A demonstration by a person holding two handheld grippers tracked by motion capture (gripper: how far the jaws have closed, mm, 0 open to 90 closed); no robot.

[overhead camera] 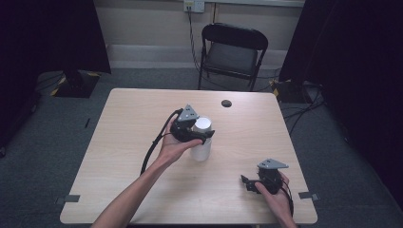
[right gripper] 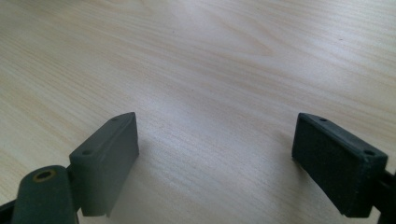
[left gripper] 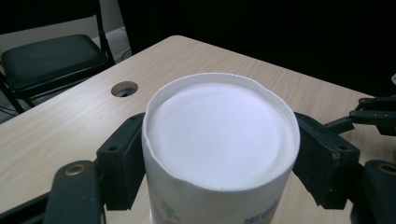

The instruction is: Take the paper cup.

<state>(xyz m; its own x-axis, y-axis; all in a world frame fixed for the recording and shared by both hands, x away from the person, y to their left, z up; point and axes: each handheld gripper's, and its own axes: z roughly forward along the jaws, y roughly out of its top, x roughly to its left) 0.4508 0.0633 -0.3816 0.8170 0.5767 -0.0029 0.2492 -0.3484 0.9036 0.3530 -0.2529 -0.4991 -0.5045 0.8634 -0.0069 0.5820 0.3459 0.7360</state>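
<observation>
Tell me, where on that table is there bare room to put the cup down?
Plenty. The table's whole left side is bare, as is the far strip beside the round hole. Bare wood also lies between the cup, gripped by the left gripper, and the right gripper. Only the middle is crowded.

This is looking like a lab or recording studio room: a plain light wooden desk is standing on grey carpet, black curtains are hanging at both sides, cables are trailing across the floor, and a black folding chair is waiting by the wall socket.
</observation>
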